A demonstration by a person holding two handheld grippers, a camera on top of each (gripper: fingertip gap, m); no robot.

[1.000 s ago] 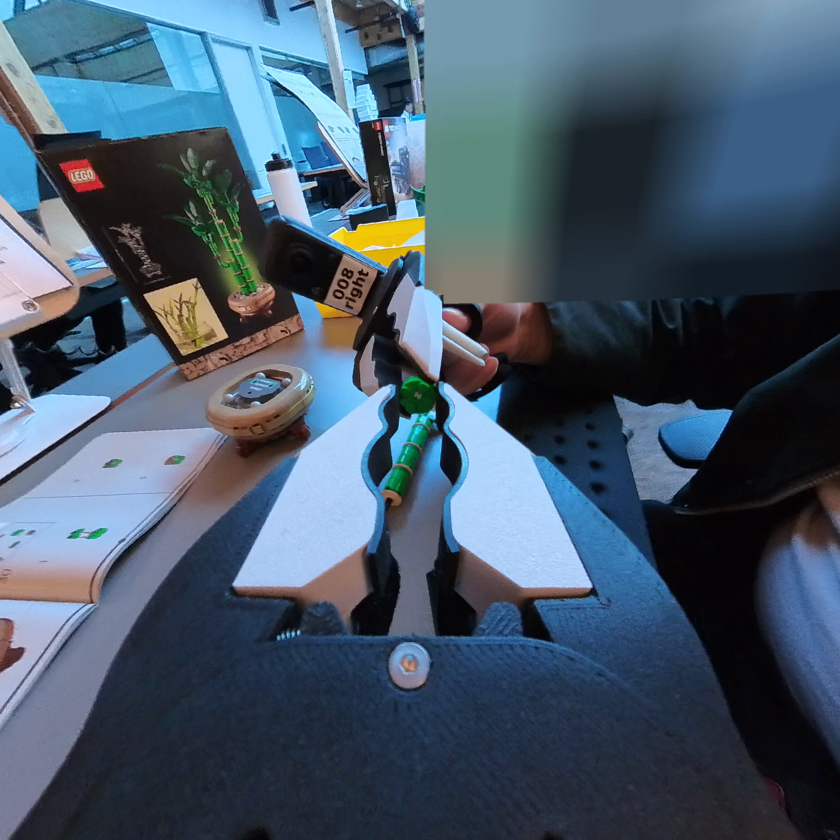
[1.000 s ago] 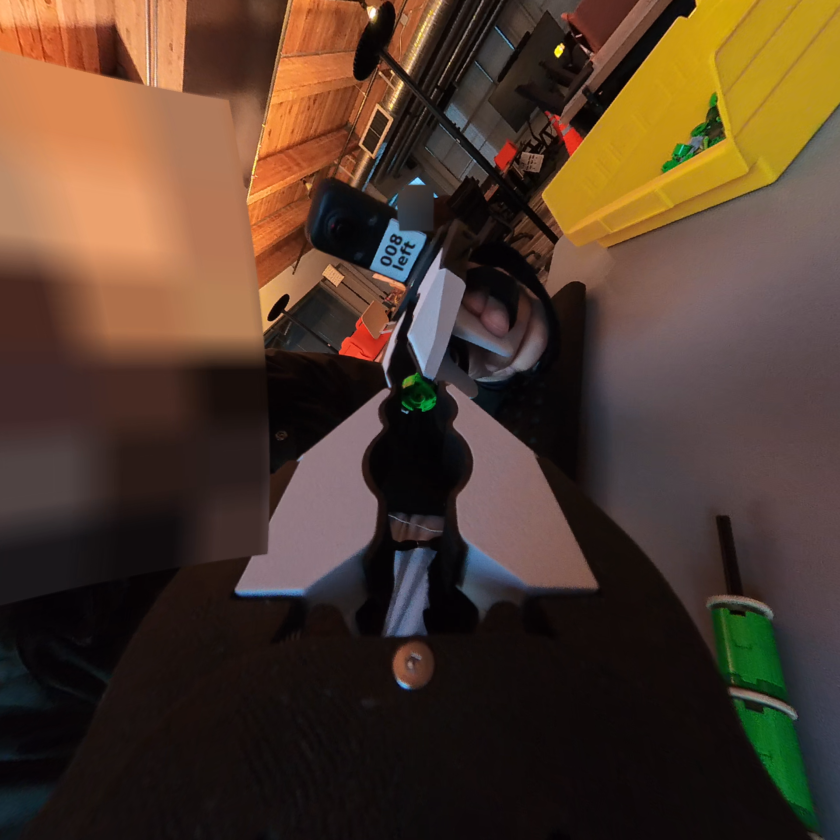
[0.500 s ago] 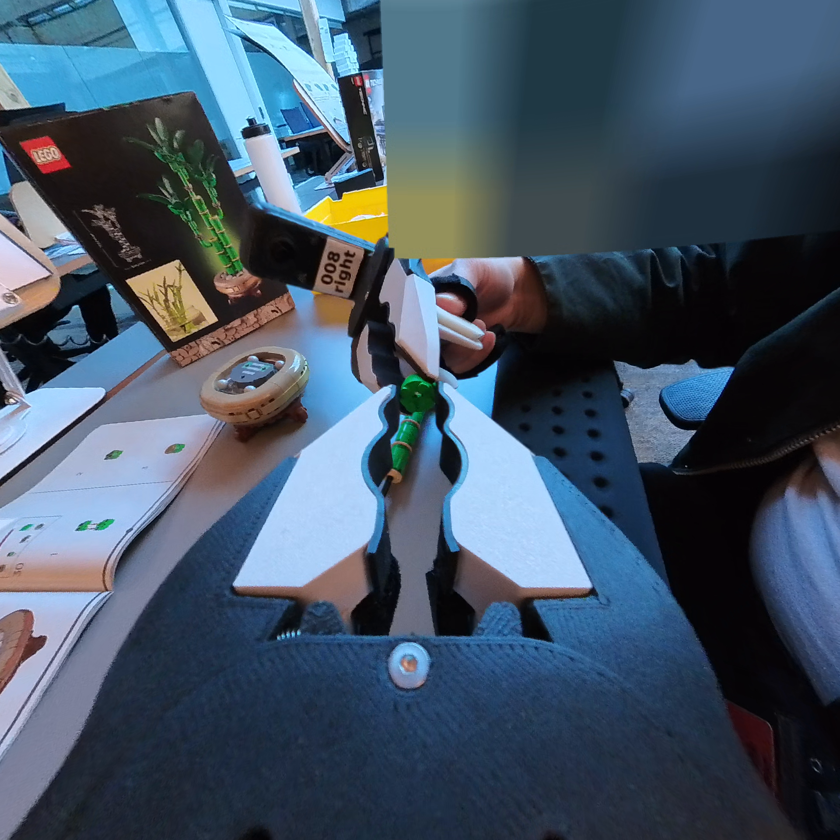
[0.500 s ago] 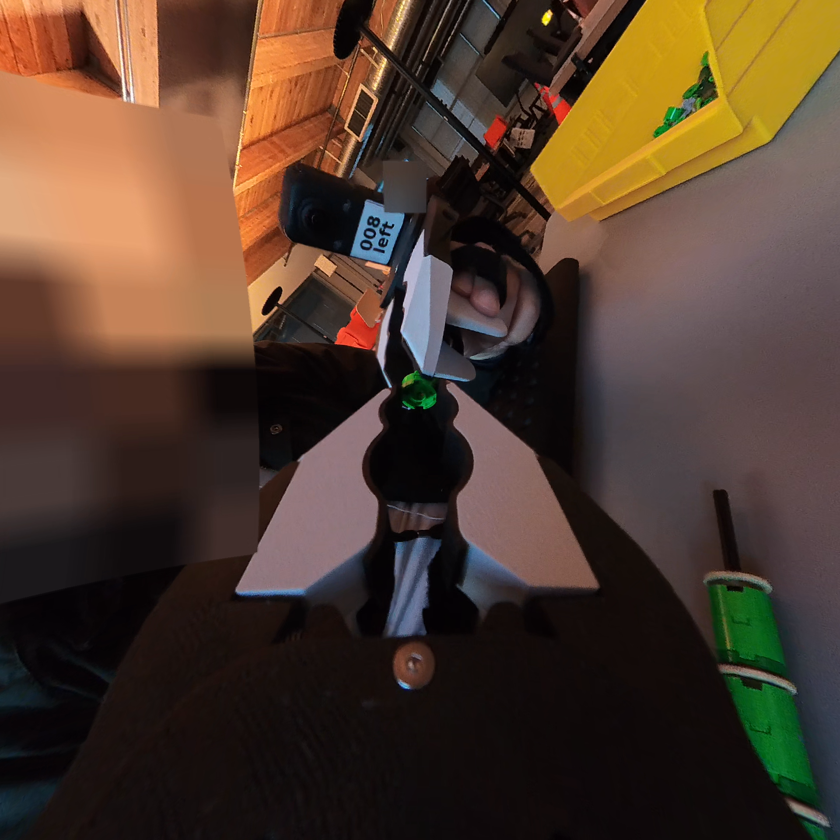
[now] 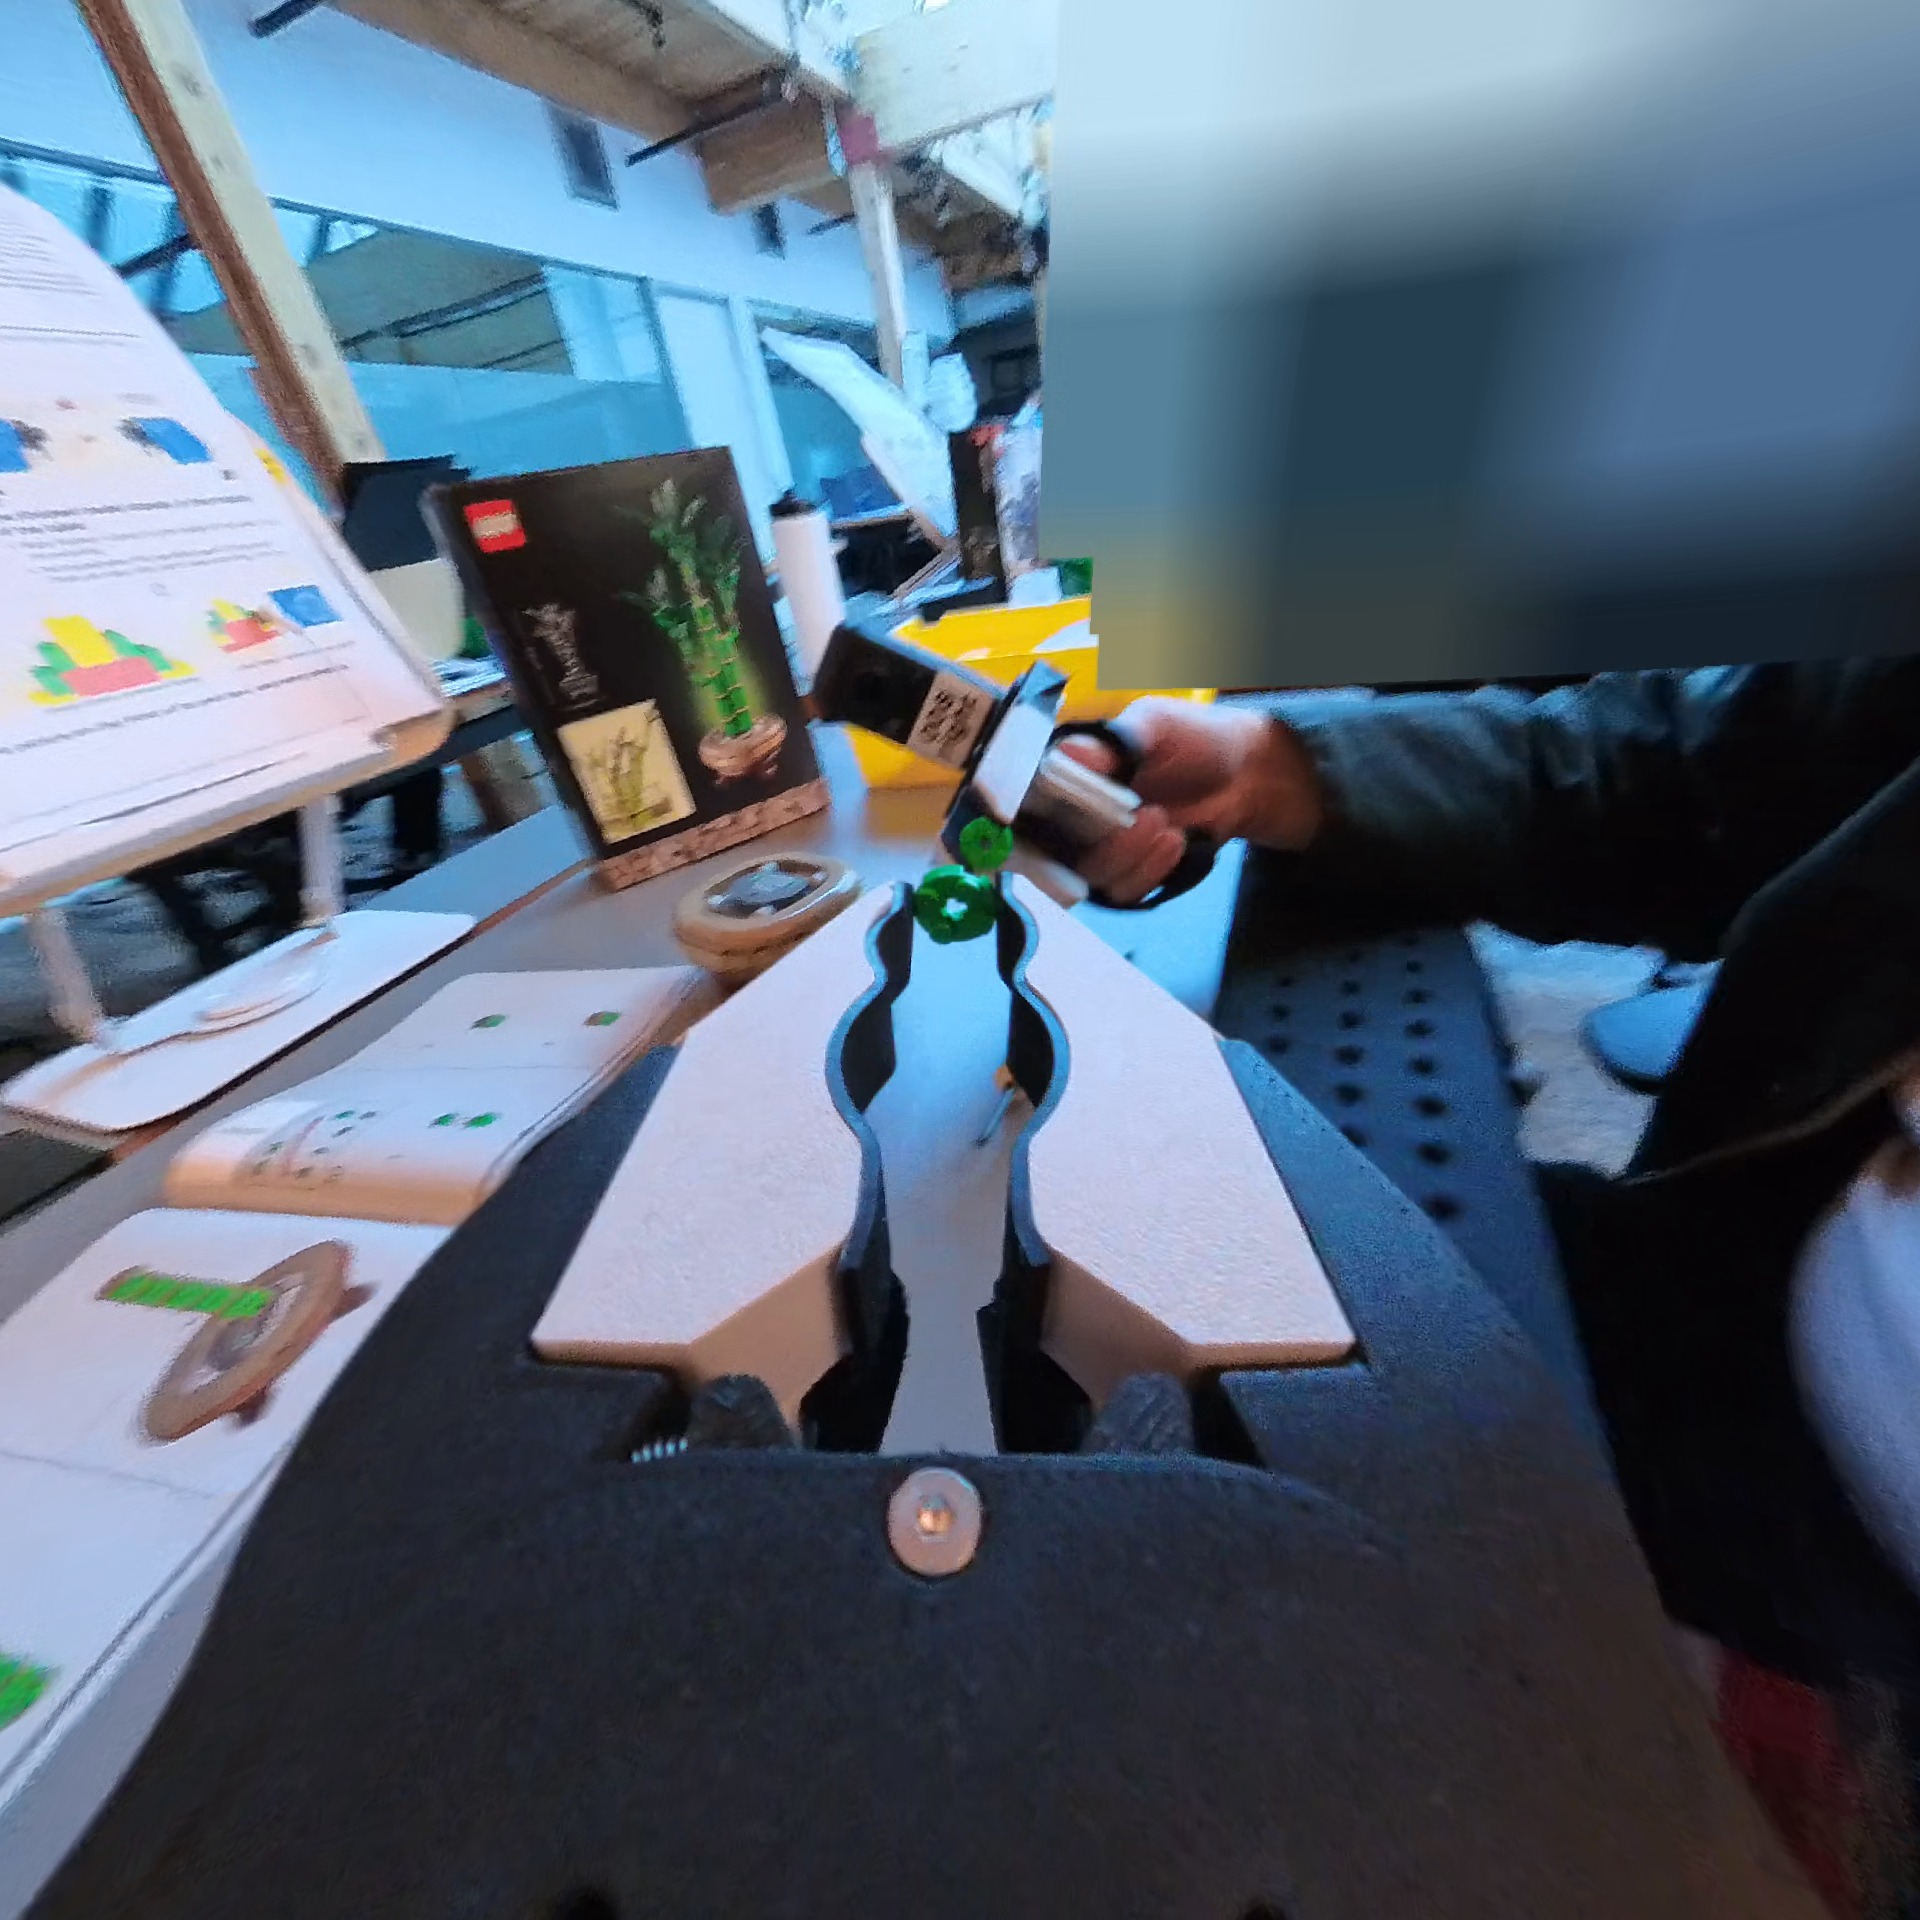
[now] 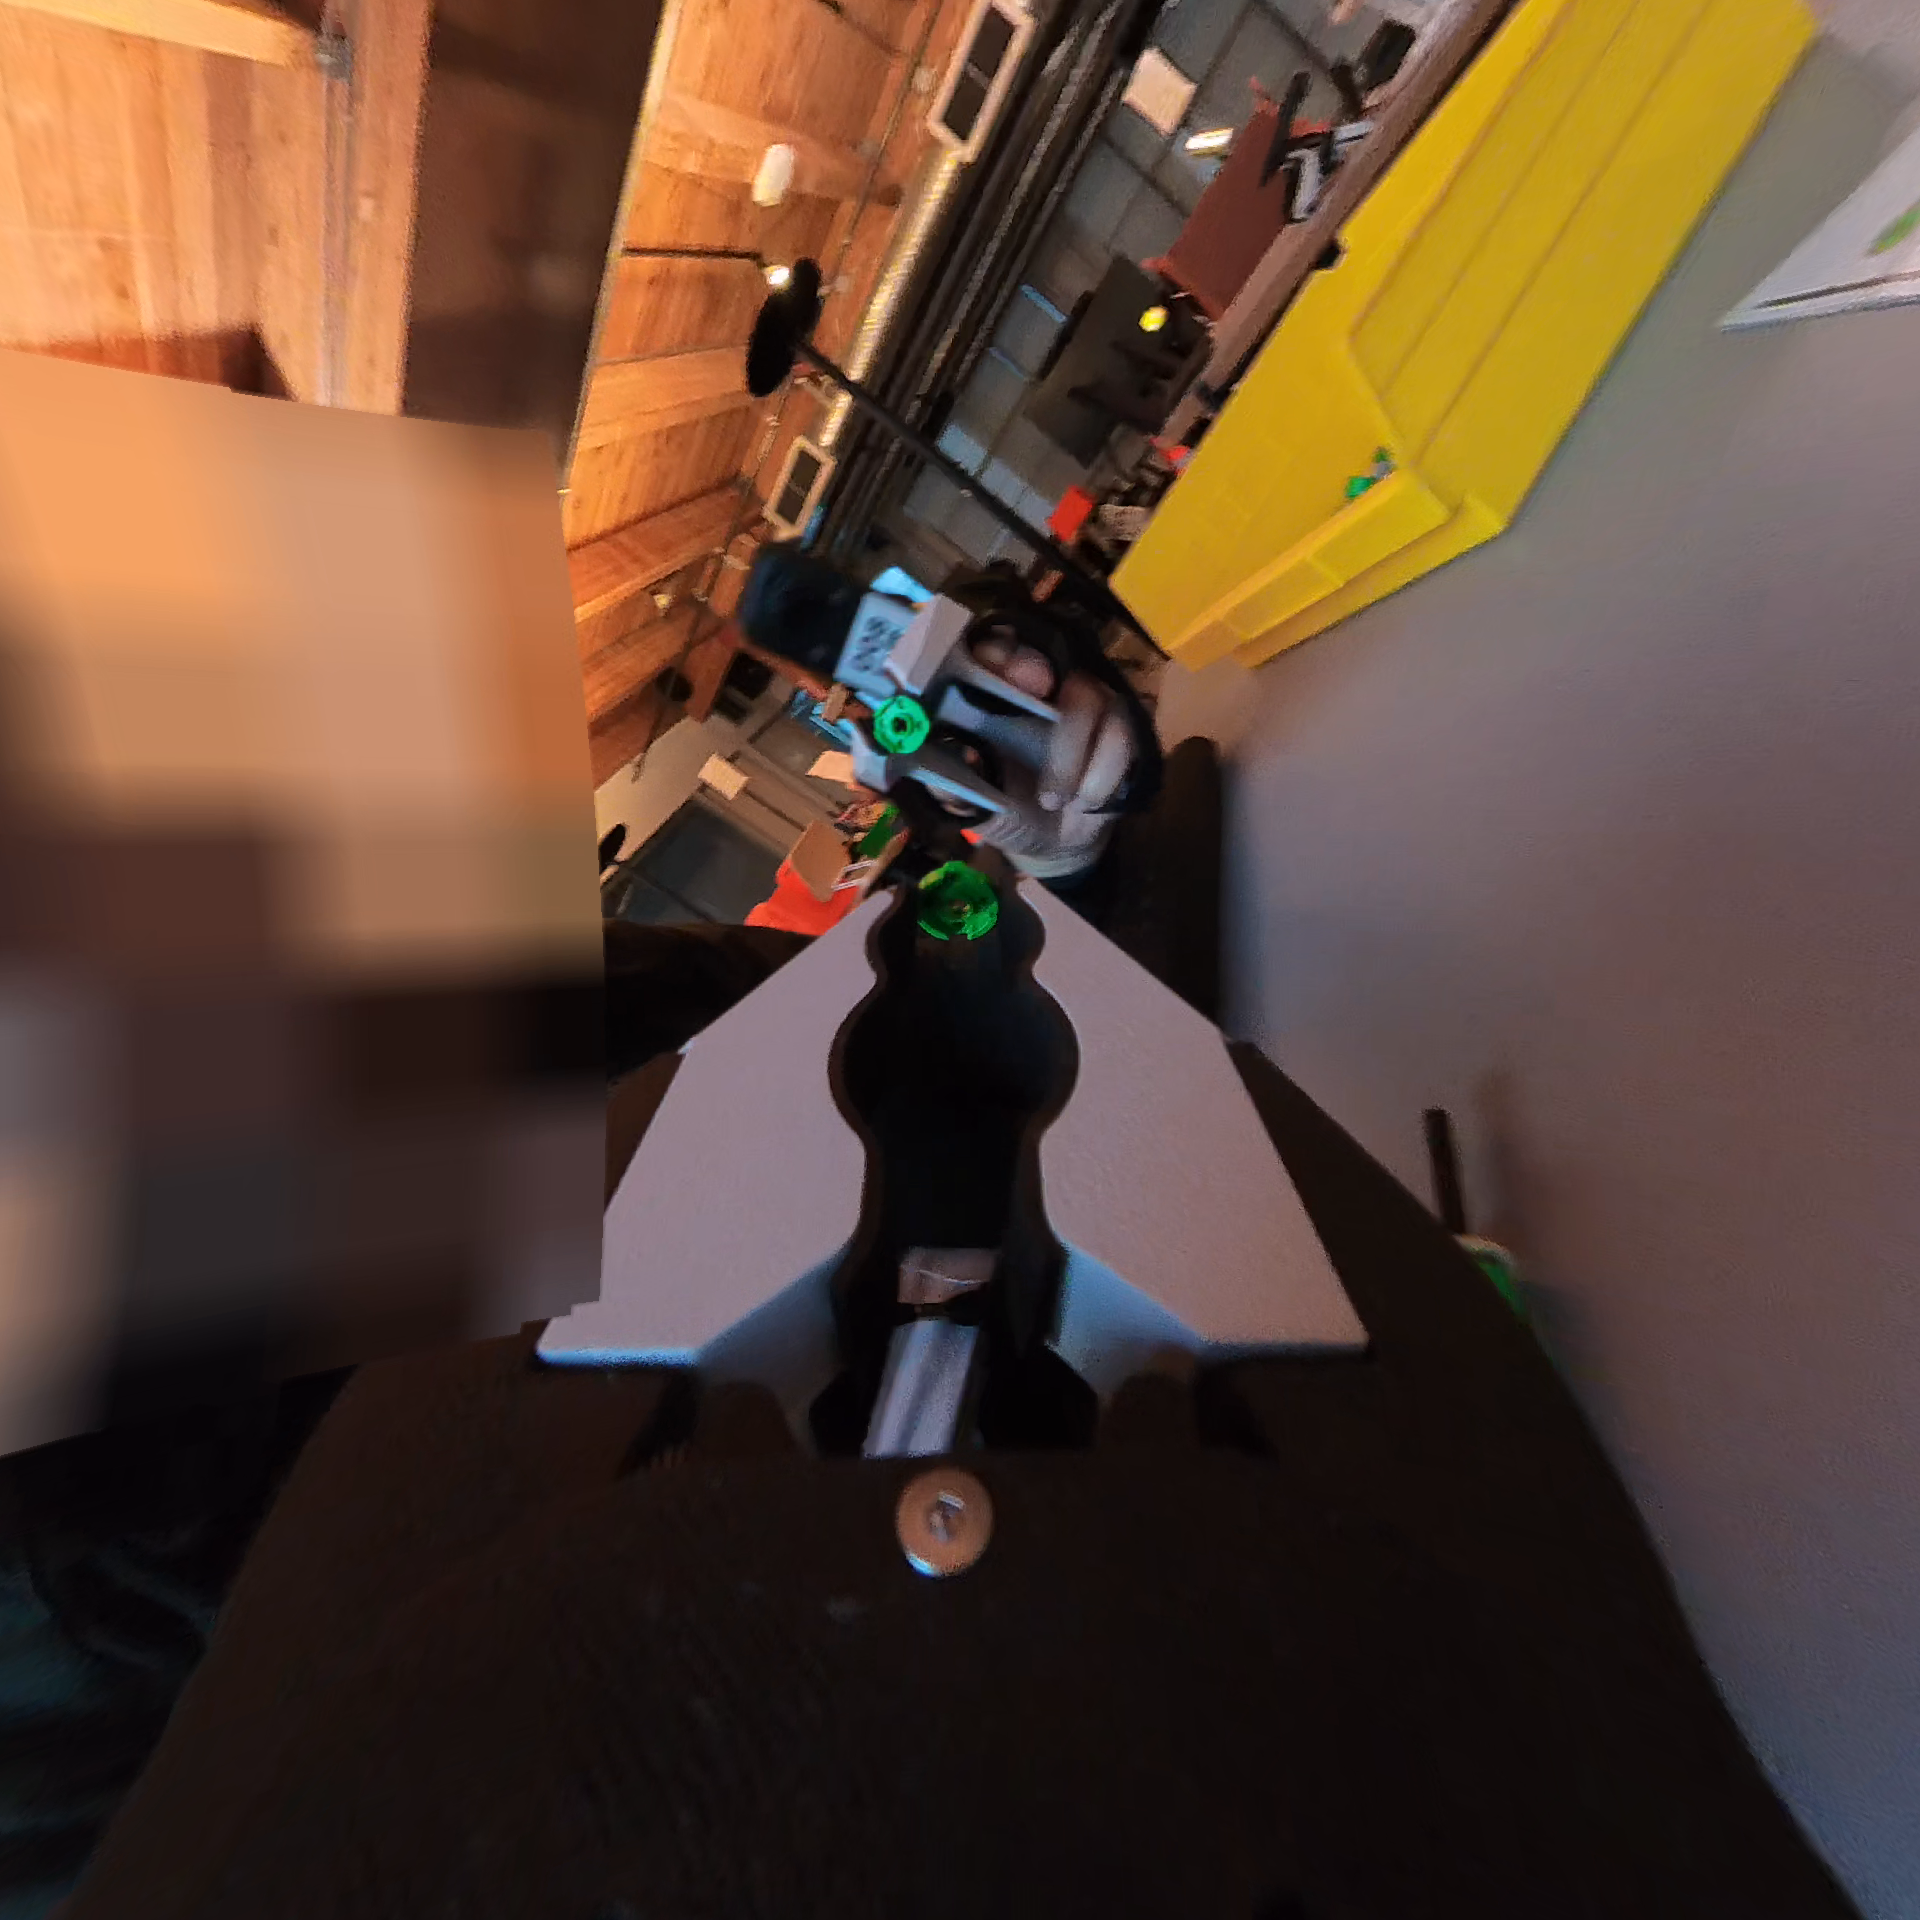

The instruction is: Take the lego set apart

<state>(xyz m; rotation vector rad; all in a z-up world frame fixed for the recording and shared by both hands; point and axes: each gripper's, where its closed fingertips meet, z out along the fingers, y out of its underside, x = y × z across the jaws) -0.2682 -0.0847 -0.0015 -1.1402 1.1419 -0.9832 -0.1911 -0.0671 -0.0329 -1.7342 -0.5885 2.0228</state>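
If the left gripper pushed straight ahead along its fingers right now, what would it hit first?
Probably the right gripper. It sits just beyond the left gripper, which grips a green round piece; the right grips a smaller green piece. A gap shows between them, though depth is unclear.

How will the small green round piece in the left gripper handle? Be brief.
The green round piece looks small and hard, so it is probably light and stiff. Pinched only at the tips of the left gripper, it could pop out. Its round outline suggests it may roll if dropped.
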